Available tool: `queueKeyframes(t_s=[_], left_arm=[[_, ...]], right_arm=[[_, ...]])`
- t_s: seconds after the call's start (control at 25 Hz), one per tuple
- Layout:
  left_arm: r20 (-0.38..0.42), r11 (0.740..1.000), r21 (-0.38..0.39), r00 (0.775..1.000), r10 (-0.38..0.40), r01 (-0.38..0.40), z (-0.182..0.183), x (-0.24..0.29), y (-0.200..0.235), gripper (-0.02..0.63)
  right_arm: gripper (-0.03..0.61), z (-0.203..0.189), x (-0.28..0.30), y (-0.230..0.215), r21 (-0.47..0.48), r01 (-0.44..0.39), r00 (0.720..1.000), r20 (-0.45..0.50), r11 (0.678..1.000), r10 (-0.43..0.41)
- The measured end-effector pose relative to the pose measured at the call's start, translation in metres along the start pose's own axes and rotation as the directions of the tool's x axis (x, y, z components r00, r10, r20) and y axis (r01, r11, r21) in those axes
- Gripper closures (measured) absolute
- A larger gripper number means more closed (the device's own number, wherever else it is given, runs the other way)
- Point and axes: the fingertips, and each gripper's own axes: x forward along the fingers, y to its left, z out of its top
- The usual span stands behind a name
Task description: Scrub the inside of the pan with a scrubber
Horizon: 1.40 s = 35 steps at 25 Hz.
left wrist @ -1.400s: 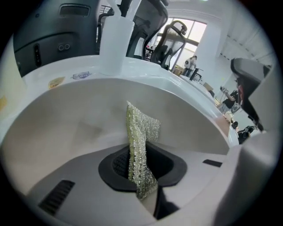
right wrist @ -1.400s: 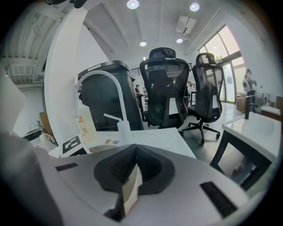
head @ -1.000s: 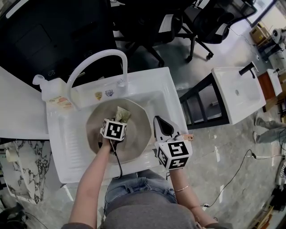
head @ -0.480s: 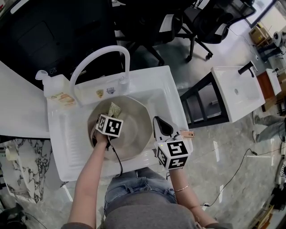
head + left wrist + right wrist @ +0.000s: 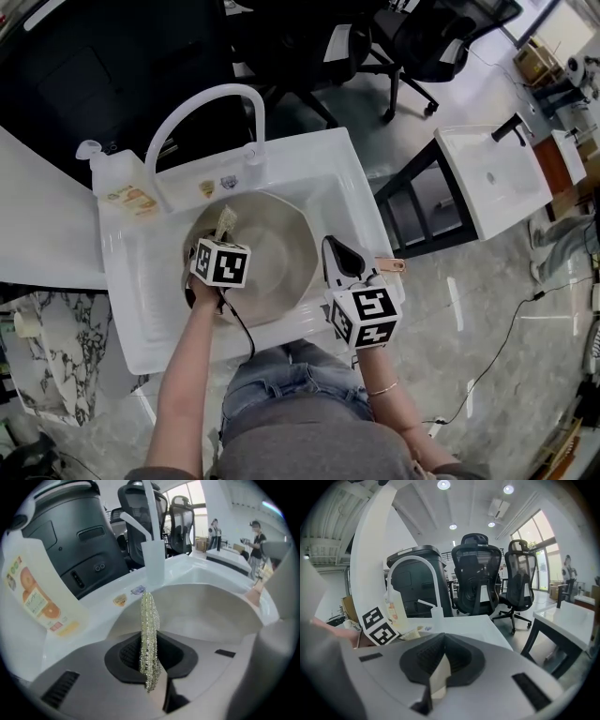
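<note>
while the pan [image 5: 281, 258] lies in the white sink [image 5: 361, 192] and fills most of the basin, only narrow strips of sink floor show round its rim. inside the pan there is just the scrubber [image 5: 225, 223], a glittery pale mesh pad standing on edge at the pan's left rear wall. the left gripper [image 5: 221, 242] has its jaws pinched tight on that pad; in the left gripper view the pad sticks up past the jaw tips [image 5: 149, 639]. the right gripper [image 5: 340, 266] sits at the pan's right rim, jaws closed on a thin pale edge there [image 5: 437, 679], with the coppery handle end [image 5: 395, 265] poking out just beside it. the middle and right of the pan's floor are bare and open. a curved faucet [image 5: 192, 111] arches over the sink's rear left, and a soap bottle [image 5: 127, 187] stands at the rear left corner. compared with a second ago, the left gripper and scrubber have moved from near the pan's middle leftward to its left wall; the right gripper has kept its place.
</note>
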Motion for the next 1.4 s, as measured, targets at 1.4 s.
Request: queueKeyframes(t_s=[1.4], left_arm=[[-0.47,0.838,0.071,0.759,-0.451,0.542,-0.082,-0.022,-0.12,0.549]], right_arm=[[0.568,0.0,-0.006,0.009,0.005,-0.034,0.999,0.016,0.999,0.034]])
